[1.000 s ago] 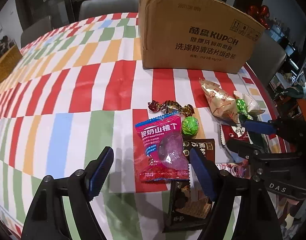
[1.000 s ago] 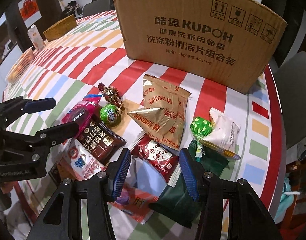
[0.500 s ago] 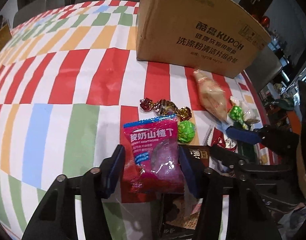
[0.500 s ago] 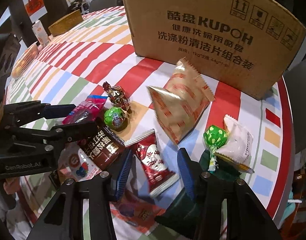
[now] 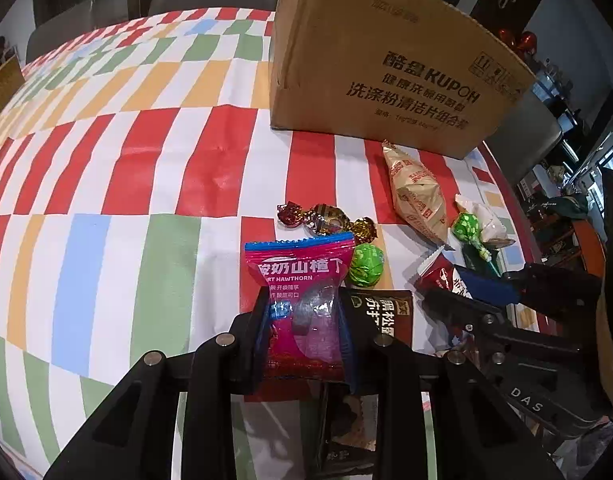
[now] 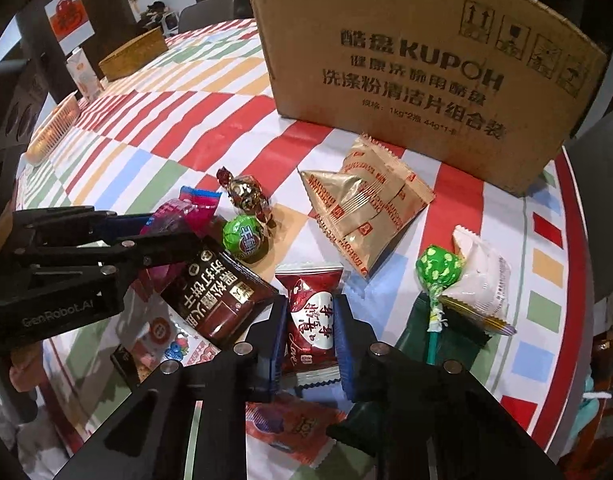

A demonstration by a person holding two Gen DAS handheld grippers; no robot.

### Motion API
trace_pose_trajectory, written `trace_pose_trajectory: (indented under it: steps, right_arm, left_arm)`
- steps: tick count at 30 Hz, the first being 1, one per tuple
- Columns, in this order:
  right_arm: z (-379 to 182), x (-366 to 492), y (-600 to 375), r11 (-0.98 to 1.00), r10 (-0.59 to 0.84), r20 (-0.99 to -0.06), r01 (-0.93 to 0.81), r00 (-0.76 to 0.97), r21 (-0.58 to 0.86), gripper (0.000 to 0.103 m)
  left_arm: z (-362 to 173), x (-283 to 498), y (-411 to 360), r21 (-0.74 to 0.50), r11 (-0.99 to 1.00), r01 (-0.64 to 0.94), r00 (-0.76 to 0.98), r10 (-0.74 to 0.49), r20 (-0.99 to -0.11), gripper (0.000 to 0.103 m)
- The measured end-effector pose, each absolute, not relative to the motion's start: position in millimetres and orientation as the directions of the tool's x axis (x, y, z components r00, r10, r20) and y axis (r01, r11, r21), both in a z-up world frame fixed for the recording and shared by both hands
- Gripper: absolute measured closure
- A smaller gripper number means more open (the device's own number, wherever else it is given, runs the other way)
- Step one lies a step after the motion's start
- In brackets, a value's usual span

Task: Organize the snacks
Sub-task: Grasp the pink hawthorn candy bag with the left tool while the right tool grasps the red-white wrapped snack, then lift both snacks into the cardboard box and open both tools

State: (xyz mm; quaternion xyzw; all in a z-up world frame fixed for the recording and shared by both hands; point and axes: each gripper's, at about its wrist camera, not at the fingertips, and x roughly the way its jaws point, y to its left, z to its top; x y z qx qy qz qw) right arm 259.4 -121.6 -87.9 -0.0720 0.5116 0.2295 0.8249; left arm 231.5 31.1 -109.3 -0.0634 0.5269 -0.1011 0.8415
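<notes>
My left tongs [image 5: 302, 320] are pinched on the pink hawthorn packet [image 5: 300, 280], pads squeezing its sides. My right tongs [image 6: 309, 334] are pinched on the dark red candy packet [image 6: 312, 312]. Both packets are low, near the worktop [image 5: 146, 160].

Risks as I judge them: slick film wrappers, so either packet could slide out on the lift. The brown biscuit packet [image 6: 216, 294] lies right beside both tongs and may get dragged. The two tools sit close and could bump.

Further out: the green foil ball [image 6: 244, 236], a gold-wrapped candy [image 6: 246, 194], a gold pouch [image 6: 366, 216]; to the right a green lollipop [image 6: 438, 266] leans against a white packet [image 6: 482, 280].

Farthest: the cardboard box [image 6: 426, 60], the likely destination. Can't see its inside, contents unknown. Tall wall, packets must clear it.
</notes>
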Motion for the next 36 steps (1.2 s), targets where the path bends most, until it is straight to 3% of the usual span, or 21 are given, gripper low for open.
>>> trace_pose_trajectory:
  steps: [12, 36]
  right_arm:
    - [-48.6, 249.8, -136.5, 0.893, 0.35, -0.816, -0.426, 0.461, 0.142, 0.08]
    - [50.4, 246.0, -174.7, 0.913, 0.395, -0.627, -0.364, 0.672, 0.184, 0.08]
  left_arm:
    - [-63.9, 212.7, 20.5, -0.148, 0.979, 0.142, 0.537, -0.202, -0.819, 0.073]
    - [35.2, 214.1, -5.7, -0.124, 0.966, 0.227, 0.712, -0.251, -0.655, 0.073]
